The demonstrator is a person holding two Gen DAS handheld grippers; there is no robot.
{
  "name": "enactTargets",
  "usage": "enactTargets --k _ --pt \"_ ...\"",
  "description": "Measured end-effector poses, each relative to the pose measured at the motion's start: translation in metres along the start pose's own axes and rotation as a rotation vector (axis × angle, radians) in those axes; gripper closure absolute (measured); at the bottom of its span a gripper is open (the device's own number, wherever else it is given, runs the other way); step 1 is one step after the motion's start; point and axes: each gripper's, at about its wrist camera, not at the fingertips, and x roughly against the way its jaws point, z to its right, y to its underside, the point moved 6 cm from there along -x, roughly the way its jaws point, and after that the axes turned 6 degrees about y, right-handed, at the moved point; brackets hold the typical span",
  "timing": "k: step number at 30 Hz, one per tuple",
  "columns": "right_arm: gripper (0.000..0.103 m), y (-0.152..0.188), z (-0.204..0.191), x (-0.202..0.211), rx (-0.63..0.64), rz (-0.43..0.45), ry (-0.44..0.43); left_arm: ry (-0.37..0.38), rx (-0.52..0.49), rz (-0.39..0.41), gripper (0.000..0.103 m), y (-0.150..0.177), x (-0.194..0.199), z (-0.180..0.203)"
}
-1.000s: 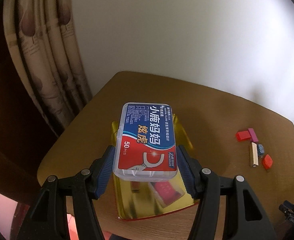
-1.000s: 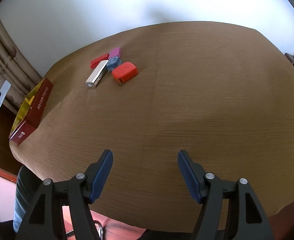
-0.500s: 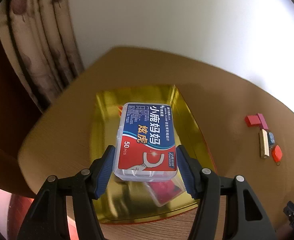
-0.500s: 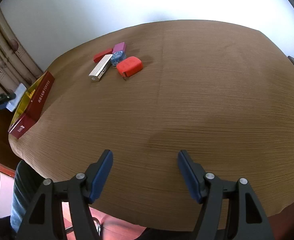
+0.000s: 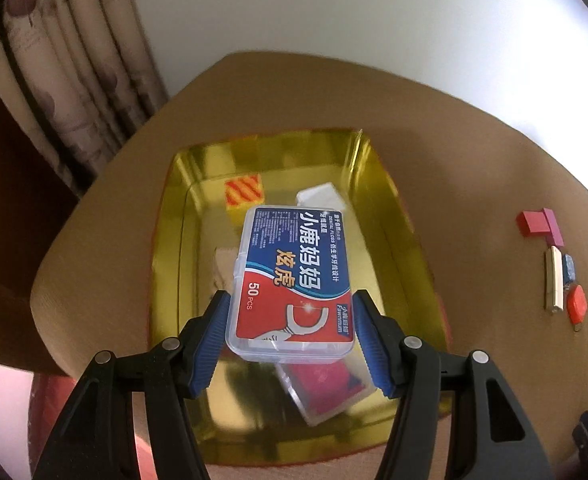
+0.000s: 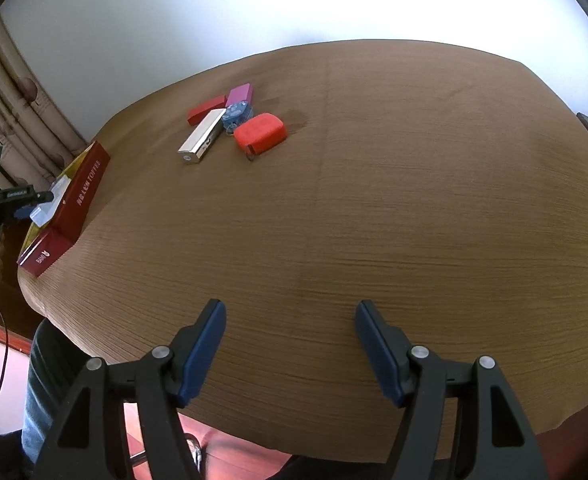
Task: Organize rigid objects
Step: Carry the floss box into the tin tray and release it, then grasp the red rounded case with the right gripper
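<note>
My left gripper [image 5: 289, 320] is shut on a clear dental floss box [image 5: 294, 280] with a blue and red label, held over a gold tin tray [image 5: 398, 240]. The tray holds a yellow block with red stripes [image 5: 243, 196], a white block [image 5: 320, 198] and a clear case with a red insert [image 5: 326, 388]. My right gripper [image 6: 289, 340] is open and empty above the brown table [image 6: 394, 220]. In the right wrist view the tray [image 6: 73, 204] shows a red side at the table's left edge, with the left gripper [image 6: 33, 204] over it.
A cluster of small objects lies on the table: a red block [image 6: 205, 110], a pink block [image 6: 238, 95], a silver bar [image 6: 201, 136], a small blue item [image 6: 235, 114] and a red pouch [image 6: 259, 132]. Curtains [image 5: 73, 80] hang at the left. White wall behind.
My left gripper has moved forward over the tray with the floss box, so more of the tray's inside shows. My right gripper has shifted slightly; it stays open.
</note>
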Motion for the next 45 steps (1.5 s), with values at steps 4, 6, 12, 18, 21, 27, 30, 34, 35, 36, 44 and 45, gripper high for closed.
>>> enactTargets --k 4,6,12,18,21,27,30,34,35,36,44,45 --pt "0.034 0.002 -0.004 -0.003 0.011 -0.009 0.003 0.027 -0.026 -0.065 0.046 -0.005 -0.011 -0.004" --pt "0.034 0.003 -0.006 -0.002 0.018 -0.009 -0.003 0.044 -0.014 -0.086 0.046 -0.015 -0.021 -0.005" --pt "0.034 0.004 -0.012 0.000 0.034 -0.009 -0.011 0.047 -0.028 -0.078 0.046 -0.047 -0.044 0.013" --pt "0.034 0.005 -0.012 -0.001 0.039 -0.012 -0.006 0.050 -0.050 -0.075 0.046 -0.049 -0.061 0.030" --pt "0.034 0.004 -0.013 -0.001 0.041 -0.006 -0.009 0.060 -0.037 -0.059 0.046 -0.041 -0.066 0.030" --pt "0.034 0.006 -0.015 0.001 0.059 0.019 -0.004 0.082 -0.051 0.002 0.044 -0.040 -0.057 0.033" --pt "0.034 0.003 -0.018 0.004 0.085 0.050 0.001 0.098 -0.032 0.066 0.016 -0.038 -0.038 0.028" --pt "0.034 -0.012 -0.024 0.004 0.137 0.079 0.013 0.104 -0.044 0.207 0.011 -0.028 0.009 0.020" --pt "0.034 -0.019 -0.025 0.001 0.154 0.086 0.025 0.105 -0.053 0.244 0.005 -0.022 0.024 0.020" --pt "0.034 -0.028 -0.027 -0.002 0.174 0.091 0.031 0.119 -0.062 0.287 0.003 -0.015 0.040 0.021" --pt "0.034 -0.109 -0.047 -0.058 0.287 0.050 0.070 0.277 -0.128 0.332 0.002 0.079 0.090 0.059" --pt "0.034 -0.114 -0.047 -0.063 0.289 0.040 0.063 0.297 -0.136 0.324 0.002 0.091 0.090 0.063"
